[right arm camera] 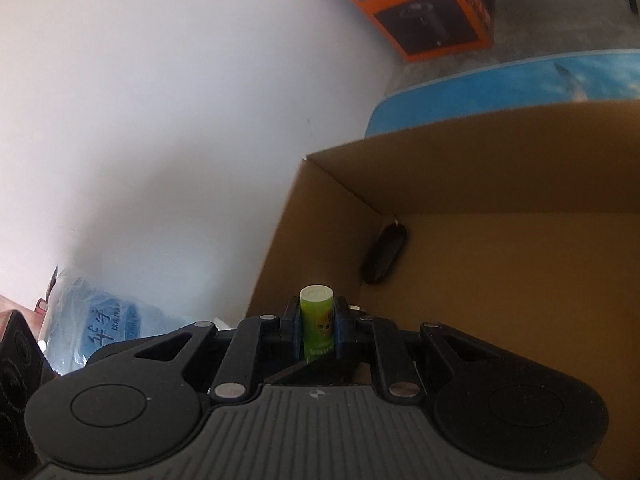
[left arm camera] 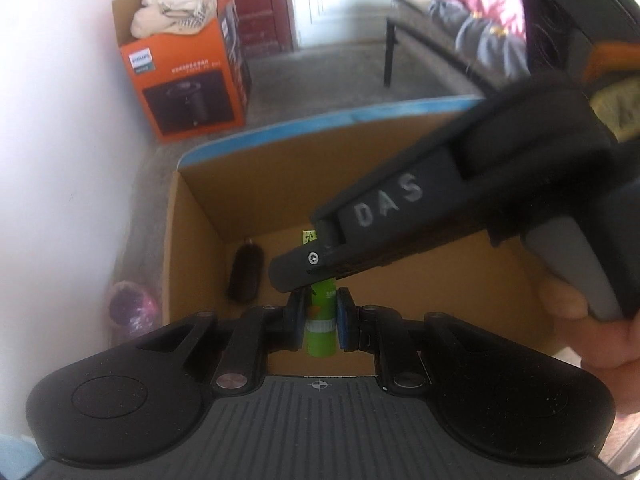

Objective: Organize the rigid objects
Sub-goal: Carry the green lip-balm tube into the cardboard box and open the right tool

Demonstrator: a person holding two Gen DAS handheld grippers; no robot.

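**Both grippers over the carton, each clamped on a green tube**

The left gripper point(left arm camera: 320, 320) points down into an open brown carton point(left arm camera: 192, 240); its jaws are closed on a green tube point(left arm camera: 320, 334), which stands upright between the blue-faced pads point(left arm camera: 344, 324), with a white band around its middle; the tube hangs above the carton's floor rather than resting on it. The right gripper point(left arm camera: 304, 276) reaches in from the upper right of the left wrist view, black, with pale letters on its side; its tip sits just over the left gripper's tube, and a bit of green shows at that tip. A hand point(left arm camera: 600, 320) holds its grey handle at the right edge.

In the right wrist view the right gripper point(right arm camera: 317, 320) is likewise shut on a second tube point(right arm camera: 317, 328), green with a pale flat end facing the camera; this tube is held near the carton's point(right arm camera: 480, 168) left wall, above the inside. A dark oblong thing point(right arm camera: 385, 254) lies on the carton's floor in the far left corner, touching the wall; what it is cannot be told.

Outside the carton: a blue board point(left arm camera: 328, 120) behind its far wall; an orange box point(left arm camera: 184, 80) against the white wall, with pale cloth on top; a purple ball point(left arm camera: 134, 312) on the floor to the left; a blue plastic bag point(right arm camera: 100, 320); a couch point(left arm camera: 460, 24) with clothes beyond.
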